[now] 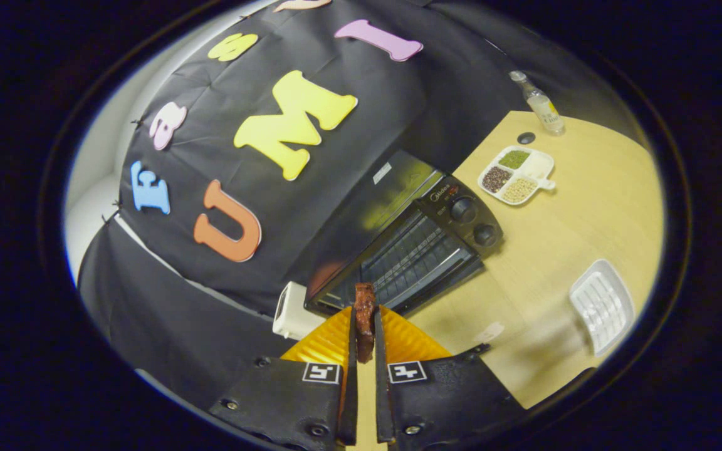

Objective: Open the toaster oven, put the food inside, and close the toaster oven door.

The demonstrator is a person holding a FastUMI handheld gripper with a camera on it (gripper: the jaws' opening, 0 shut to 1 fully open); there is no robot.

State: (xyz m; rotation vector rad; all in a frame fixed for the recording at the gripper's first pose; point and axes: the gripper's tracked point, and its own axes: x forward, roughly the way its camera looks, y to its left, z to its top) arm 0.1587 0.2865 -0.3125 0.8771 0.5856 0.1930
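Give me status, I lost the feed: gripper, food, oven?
Gripper shut on food. Toaster oven door open, rack just ahead of the fingers. Nothing between food and opening.

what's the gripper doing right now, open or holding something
gripper: closed on a piece of food, held just in front of the open toaster oven.

Even, fairly bright overhead light on the tabletop (pixel 561 238); soft shadow beside the white tray (pixel 602 305); glare on the toaster oven (pixel 398 238) top; strong fisheye bending toward the tabletop's edges; focus sharp.
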